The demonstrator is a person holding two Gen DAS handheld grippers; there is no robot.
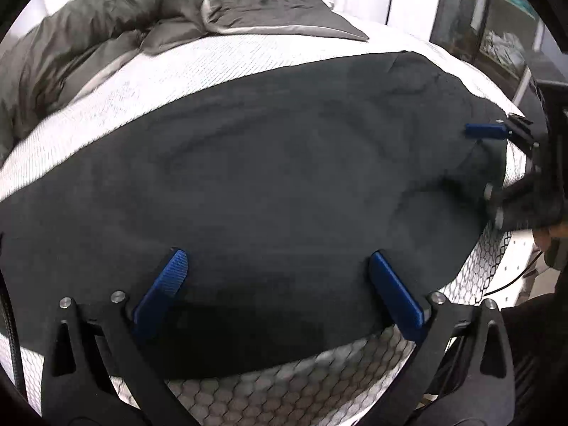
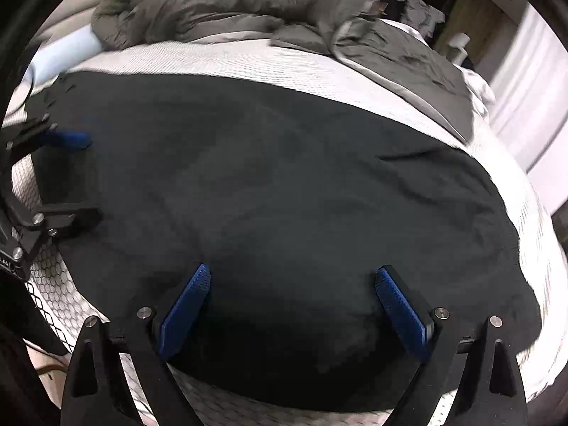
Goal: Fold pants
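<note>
So the setting was a bed: a white mattress (image 1: 213, 60) with a honeycomb-mesh side panel (image 1: 255, 387) along the near edge. The black pants (image 1: 284, 184) lay spread flat across it, close to that near edge, taking up most of both views, with a few soft wrinkles and nothing lying on top of them.

Left tongs (image 1: 277, 284) were spread wide, blue pads low over the near part of the fabric, not pinching anything. Right tongs (image 2: 294, 298) were the same deal, wide apart over the pants and gripping nothing. Whether the pads actually touched the cloth, I couldn't tell.

Behind the pants, a rumpled grey duvet (image 1: 106, 21) was bunched up across the far side of the bed, well apart from the pants, so it wasn't in the way.

The left view showed the other tongs at the pants' right end, plus shelving (image 1: 504, 35) beyond the bed. The right view showed a pale blue pillow (image 2: 67, 53) tucked under the duvet at the far left, a white curtain (image 2: 525, 81) on the right, and the left tongs at the pants' left end.
</note>
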